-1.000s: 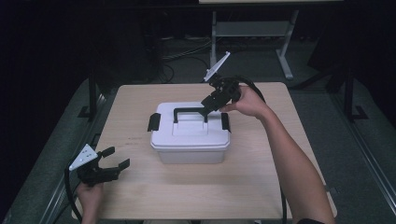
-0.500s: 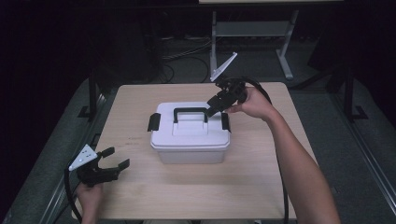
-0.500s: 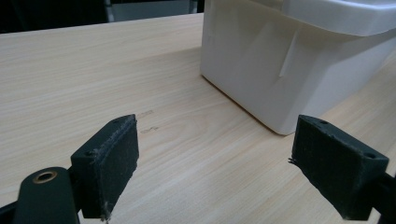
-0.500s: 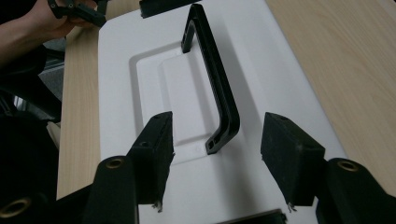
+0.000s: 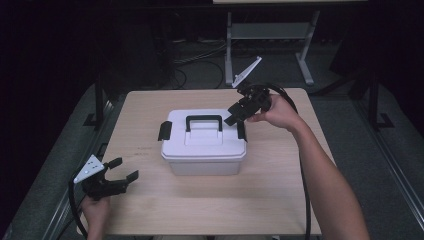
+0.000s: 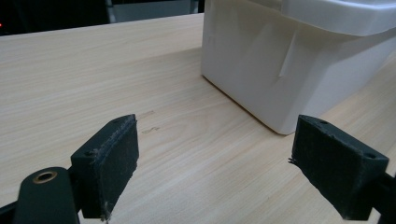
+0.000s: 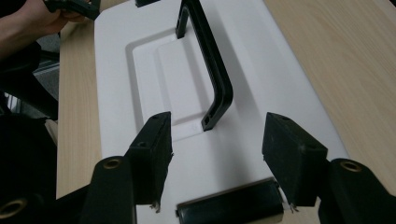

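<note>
1. The left gripper (image 5: 117, 176) rests at the near left corner of the pale wooden table (image 5: 280, 200), held by the person's left hand (image 5: 95, 210); its jaws stand wide apart with nothing between them.
2. In the left gripper view, the bare tabletop lies between the jaws, and the box's white wall stands just ahead.
3. The white plastic storage box (image 5: 204, 145) sits in the middle of the table, lid on, its black carry handle (image 5: 204, 121) lying along the lid.
4. A black latch (image 5: 164, 131) sits on the box's left end, another (image 5: 241, 131) on its right end.
5. The right gripper (image 5: 234, 118) hangs over the right end of the lid; its jaws have just been opening and grasp nothing, and in the right gripper view the right latch (image 7: 231, 209) lies between and below them.
</note>
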A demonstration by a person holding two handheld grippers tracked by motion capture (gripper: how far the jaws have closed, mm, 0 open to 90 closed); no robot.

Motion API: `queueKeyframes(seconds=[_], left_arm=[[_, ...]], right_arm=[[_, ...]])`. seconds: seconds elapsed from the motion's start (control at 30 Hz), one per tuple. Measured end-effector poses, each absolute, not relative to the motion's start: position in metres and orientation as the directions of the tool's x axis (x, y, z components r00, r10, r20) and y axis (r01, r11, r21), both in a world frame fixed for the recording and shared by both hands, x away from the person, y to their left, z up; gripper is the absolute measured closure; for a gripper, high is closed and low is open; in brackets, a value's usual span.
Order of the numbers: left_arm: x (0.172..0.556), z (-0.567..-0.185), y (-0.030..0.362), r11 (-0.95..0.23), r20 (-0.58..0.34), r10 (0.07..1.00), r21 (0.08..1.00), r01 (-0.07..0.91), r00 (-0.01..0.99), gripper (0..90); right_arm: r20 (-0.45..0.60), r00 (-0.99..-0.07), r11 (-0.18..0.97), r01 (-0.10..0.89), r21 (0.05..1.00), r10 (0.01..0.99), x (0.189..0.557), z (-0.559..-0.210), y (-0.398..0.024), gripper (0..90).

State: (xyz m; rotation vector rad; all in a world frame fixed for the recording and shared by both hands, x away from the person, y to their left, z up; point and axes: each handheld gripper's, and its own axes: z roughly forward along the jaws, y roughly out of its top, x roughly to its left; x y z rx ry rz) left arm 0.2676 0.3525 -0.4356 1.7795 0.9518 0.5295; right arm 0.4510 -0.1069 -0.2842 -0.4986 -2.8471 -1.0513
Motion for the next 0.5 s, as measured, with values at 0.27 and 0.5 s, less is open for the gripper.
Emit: queueKeyframes(seconds=[0.27, 0.5], left_arm=[[0.268, -0.435, 0.352, -0.183, -0.074, 0.801, 0.915, 0.361, 0.594, 14.1], [0.268, -0.435, 0.352, -0.182, -0.073, 0.8, 0.916, 0.357, 0.595, 14.1]], right_arm=[[0.179, -0.939, 0.705, 0.34, 0.623, 0.295, 0.447, -0.285, -0.118, 40.7], [0.176, -0.935, 0.694, 0.348, 0.63, 0.309, 0.443, -0.284, -0.128, 40.8]])
